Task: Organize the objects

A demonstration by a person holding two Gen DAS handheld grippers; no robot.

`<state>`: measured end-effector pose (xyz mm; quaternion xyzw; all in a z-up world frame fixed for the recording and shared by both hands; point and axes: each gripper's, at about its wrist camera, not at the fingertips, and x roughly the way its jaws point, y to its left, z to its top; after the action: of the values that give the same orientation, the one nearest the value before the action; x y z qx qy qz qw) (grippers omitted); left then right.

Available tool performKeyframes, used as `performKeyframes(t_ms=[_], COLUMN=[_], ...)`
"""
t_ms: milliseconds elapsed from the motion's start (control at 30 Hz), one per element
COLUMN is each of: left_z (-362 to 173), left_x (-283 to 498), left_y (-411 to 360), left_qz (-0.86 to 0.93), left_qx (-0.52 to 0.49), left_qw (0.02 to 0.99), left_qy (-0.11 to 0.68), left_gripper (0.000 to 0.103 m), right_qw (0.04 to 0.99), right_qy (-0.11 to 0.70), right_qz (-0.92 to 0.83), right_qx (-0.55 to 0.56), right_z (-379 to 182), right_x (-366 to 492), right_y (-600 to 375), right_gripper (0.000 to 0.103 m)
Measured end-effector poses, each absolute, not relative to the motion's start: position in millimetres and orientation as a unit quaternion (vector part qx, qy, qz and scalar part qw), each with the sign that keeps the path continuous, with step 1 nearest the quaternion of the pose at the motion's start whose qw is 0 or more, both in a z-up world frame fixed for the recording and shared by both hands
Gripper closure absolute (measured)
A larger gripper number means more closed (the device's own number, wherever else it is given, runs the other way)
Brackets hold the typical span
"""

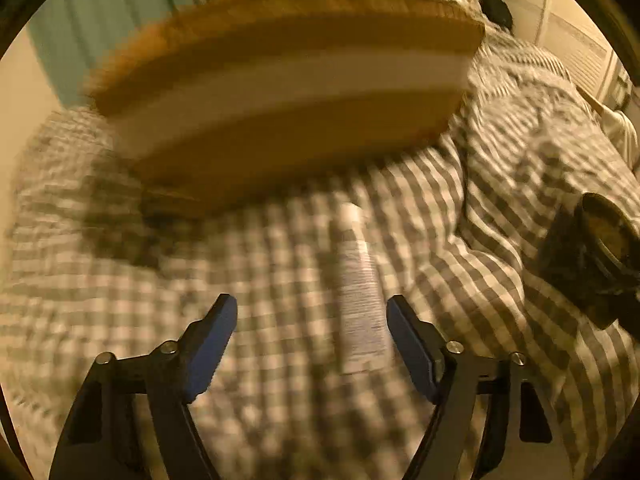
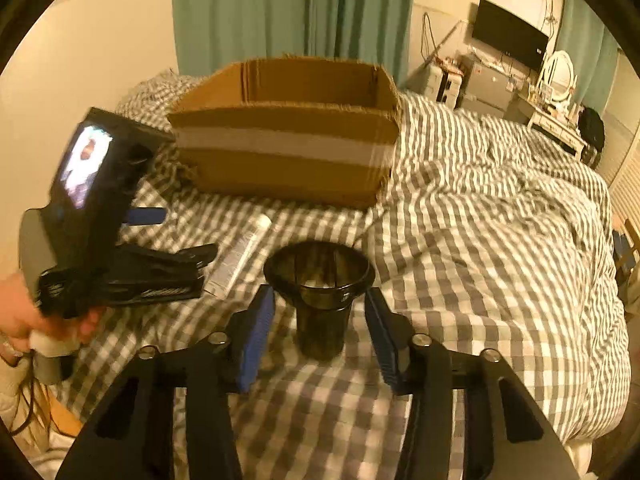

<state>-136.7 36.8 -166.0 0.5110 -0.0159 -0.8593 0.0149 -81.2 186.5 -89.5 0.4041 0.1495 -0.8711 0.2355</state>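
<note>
A white tube [image 1: 360, 292] lies on the checked bedcover, just ahead of my left gripper [image 1: 312, 308], which is open and empty; the tube sits close to its right finger. It also shows in the right wrist view [image 2: 240, 254]. A dark funnel-shaped cup [image 2: 320, 292] stands upright between the open fingers of my right gripper [image 2: 320, 312], not clamped. It also shows at the right edge of the left wrist view [image 1: 592, 256]. An open cardboard box [image 2: 288, 128] with a pale tape band sits on the bed behind both; in the left view [image 1: 280, 92] it is blurred.
The left hand-held gripper with its lit screen [image 2: 86, 164] fills the left of the right wrist view. The checked duvet [image 2: 500, 220] is rumpled to the right. A green curtain [image 2: 288, 8], a wall TV [image 2: 508, 34] and a dresser with mirror [image 2: 558, 76] stand beyond the bed.
</note>
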Motion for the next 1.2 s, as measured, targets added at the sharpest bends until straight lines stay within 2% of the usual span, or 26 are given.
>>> performKeyframes(t_ms=[33, 100, 200, 267, 300, 333, 367, 667, 867, 1200], left_z=[-173, -185, -202, -211, -211, -209, -205, -163, -137, -152], left_x=[-141, -150, -160, -163, -162, -159, -157, -111, -112, -114], left_y=[41, 50, 52, 53, 54, 55, 54, 17, -11, -34], left_qz=[-0.858, -0.855, -0.85, -0.848, -0.851, -0.853, -0.854, -0.865, -0.88, -0.87], left_qx=[0.514, 0.517, 0.527, 0.529, 0.526, 0.522, 0.521, 0.499, 0.468, 0.479], left_qw=[0.015, 0.016, 0.005, 0.008, 0.004, 0.002, 0.002, 0.023, 0.076, 0.098], left_qy=[-0.018, -0.032, -0.009, -0.012, -0.015, -0.018, -0.019, 0.05, 0.035, 0.057], left_gripper=[0.032, 0.035, 0.053, 0.06, 0.069, 0.075, 0.076, 0.076, 0.076, 0.076], right_qw=[0.239, 0.24, 0.238, 0.238, 0.239, 0.24, 0.242, 0.258, 0.248, 0.217], right_qy=[0.141, 0.12, 0.107, 0.098, 0.094, 0.092, 0.091, 0.103, 0.09, 0.093], right_qz=[-0.868, -0.866, -0.864, -0.865, -0.866, -0.868, -0.869, -0.86, -0.833, -0.808], right_qx=[0.412, 0.423, 0.431, 0.431, 0.428, 0.426, 0.423, 0.428, 0.487, 0.54], right_z=[-96, -103, -109, -108, -106, -105, -104, -107, -145, -195], right_x=[-85, -91, -96, -96, -96, -96, -95, -115, -169, -200], right_y=[187, 190, 199, 202, 203, 204, 205, 171, 122, 93], right_gripper=[0.068, 0.068, 0.067, 0.058, 0.054, 0.046, 0.039, 0.026, 0.026, 0.026])
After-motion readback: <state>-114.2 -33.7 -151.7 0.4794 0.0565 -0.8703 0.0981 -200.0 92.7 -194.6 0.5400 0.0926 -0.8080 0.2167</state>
